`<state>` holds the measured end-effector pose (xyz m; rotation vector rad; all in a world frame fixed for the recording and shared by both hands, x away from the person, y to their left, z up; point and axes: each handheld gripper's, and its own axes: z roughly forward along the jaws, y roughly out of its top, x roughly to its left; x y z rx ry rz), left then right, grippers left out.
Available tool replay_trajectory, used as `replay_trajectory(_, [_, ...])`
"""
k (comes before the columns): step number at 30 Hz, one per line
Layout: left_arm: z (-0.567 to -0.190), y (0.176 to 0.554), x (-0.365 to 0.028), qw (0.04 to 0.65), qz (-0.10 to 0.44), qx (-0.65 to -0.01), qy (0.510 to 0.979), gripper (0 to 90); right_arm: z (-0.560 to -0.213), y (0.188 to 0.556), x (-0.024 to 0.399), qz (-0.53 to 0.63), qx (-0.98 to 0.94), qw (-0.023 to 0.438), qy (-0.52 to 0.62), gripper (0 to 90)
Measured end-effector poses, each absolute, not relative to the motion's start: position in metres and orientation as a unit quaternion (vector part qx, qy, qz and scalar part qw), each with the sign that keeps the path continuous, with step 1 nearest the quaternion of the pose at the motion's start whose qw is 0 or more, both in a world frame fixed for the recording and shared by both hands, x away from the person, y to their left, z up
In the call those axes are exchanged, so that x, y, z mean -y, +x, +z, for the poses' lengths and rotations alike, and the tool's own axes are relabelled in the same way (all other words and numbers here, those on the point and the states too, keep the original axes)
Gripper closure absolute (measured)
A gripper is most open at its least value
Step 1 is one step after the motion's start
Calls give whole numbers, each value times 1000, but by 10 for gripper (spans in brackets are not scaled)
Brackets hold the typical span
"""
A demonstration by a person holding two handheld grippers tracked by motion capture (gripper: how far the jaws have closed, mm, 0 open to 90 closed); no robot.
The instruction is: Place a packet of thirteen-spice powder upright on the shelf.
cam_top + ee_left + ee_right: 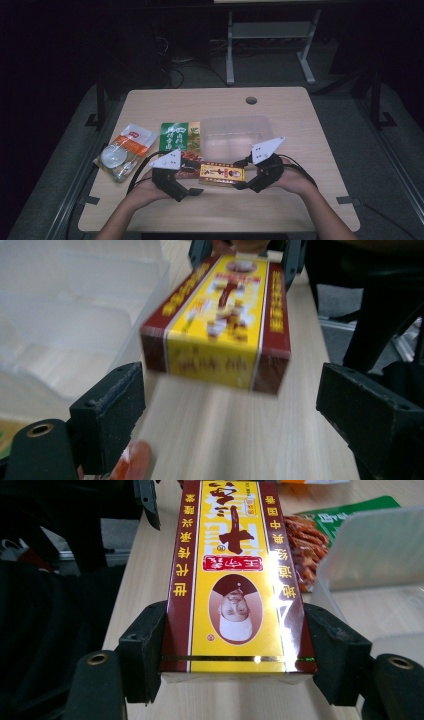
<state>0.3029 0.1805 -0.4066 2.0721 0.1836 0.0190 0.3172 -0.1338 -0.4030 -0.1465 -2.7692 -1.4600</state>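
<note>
High view, right gripper (pixel 243 174) level, clamping box (pixel 222 173)

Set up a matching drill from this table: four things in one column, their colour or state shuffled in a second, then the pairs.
Things:
1. box
2. clear tub
3. right gripper
4. left gripper

States:
A. open, nothing between its fingers
B. see-through, empty
C. yellow and dark red
D. shut on the box's end

Pairs: 1-C, 2-B, 3-D, 4-A
</note>
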Motion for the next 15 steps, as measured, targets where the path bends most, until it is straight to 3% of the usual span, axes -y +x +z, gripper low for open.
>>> replay_trajectory(15, [-407,295,-175,528,-27,-48,848,118,-400,310,118,-484,875,26,-19,321])
